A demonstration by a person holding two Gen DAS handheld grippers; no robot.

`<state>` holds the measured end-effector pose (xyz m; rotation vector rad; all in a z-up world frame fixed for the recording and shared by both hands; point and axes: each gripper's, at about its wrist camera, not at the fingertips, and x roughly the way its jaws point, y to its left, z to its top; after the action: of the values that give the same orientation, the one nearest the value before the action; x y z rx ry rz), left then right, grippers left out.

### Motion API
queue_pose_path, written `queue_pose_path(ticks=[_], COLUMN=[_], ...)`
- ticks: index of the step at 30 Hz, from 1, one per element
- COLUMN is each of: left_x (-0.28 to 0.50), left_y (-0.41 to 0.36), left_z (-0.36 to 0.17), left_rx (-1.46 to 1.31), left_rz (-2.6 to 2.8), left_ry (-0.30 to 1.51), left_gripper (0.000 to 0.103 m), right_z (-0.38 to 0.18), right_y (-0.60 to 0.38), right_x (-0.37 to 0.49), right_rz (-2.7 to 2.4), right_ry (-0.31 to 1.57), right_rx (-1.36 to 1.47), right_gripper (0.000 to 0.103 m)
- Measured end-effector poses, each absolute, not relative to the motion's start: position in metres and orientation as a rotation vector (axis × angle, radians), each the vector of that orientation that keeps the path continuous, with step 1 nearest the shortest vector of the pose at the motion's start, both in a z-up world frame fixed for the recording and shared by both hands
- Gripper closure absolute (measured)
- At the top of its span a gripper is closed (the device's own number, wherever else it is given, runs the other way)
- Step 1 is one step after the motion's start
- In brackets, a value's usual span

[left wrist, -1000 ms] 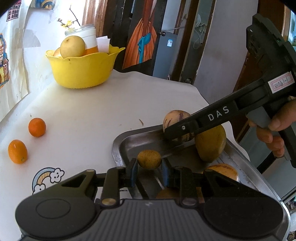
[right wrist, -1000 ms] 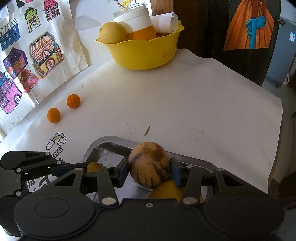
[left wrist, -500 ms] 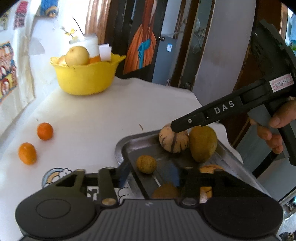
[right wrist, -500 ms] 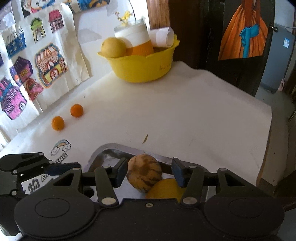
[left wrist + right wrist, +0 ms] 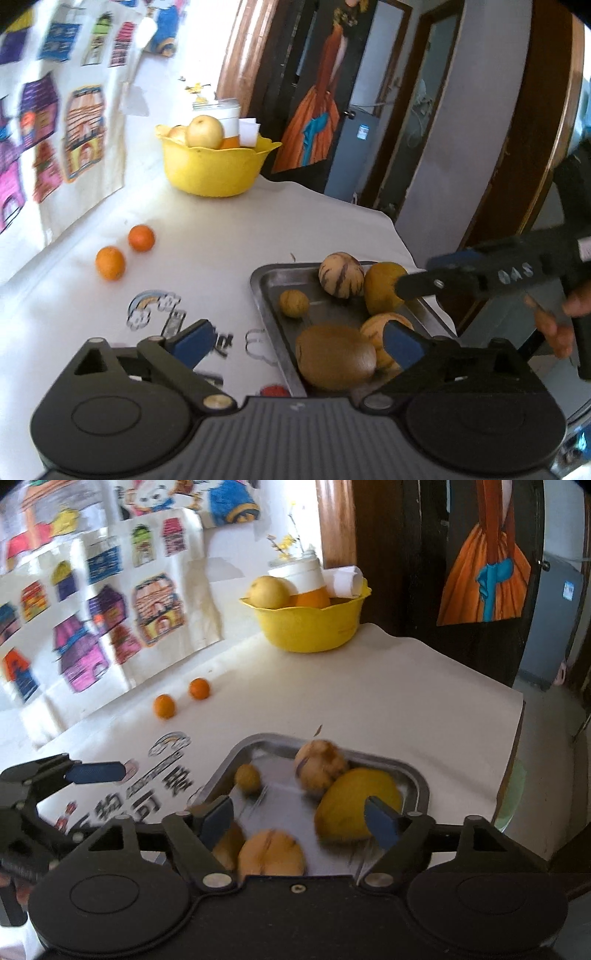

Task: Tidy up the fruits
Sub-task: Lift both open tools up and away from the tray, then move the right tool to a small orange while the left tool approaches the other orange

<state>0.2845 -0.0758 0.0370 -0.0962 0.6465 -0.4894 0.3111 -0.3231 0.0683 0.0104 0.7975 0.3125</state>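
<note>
Both claws, jaws just opening and released, are hovering above the tray [image 5: 266, 280] of fruit at the bench's [image 5: 221, 229] near corner: left claw [image 5: 295, 341], right claw [image 5: 299, 819]; bare bench is stretching toward two oranges [image 5: 110, 263].

left gripper [image 5: 295, 339]: jaws just opened, empty | metal tray [image 5: 266, 291]: five fruits | table: two oranges [image 5: 110, 263], yellow bowl [image 5: 214, 171]

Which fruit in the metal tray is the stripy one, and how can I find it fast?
Look for the metal tray near the front edge of the white table. At its far end, a round pale fruit sits against a bigger plain yellow fruit. It is the round one with dark purple stripes running down its skin; the small fruit nearby is plain.
</note>
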Motion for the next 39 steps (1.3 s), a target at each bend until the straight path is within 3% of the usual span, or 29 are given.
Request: queue_pose_path(ticks=[15, 39], left_x=[0.205, 0.131], left_y=[-0.042, -0.015], left_z=[0.042, 0.018], left_rx=[-0.192, -0.163], left_rz=[-0.373, -0.325], left_ry=[0.633, 0.757], left_gripper=[0.0, 0.0], right_z=[0.074, 0.035], right_y=[-0.317, -0.271], right_x=[0.201, 0.124], right_rz=[0.322, 0.397], right_ry=[0.731, 0.949], right_rx=[0.021, 0.01], right_gripper=[0.001, 0.001])
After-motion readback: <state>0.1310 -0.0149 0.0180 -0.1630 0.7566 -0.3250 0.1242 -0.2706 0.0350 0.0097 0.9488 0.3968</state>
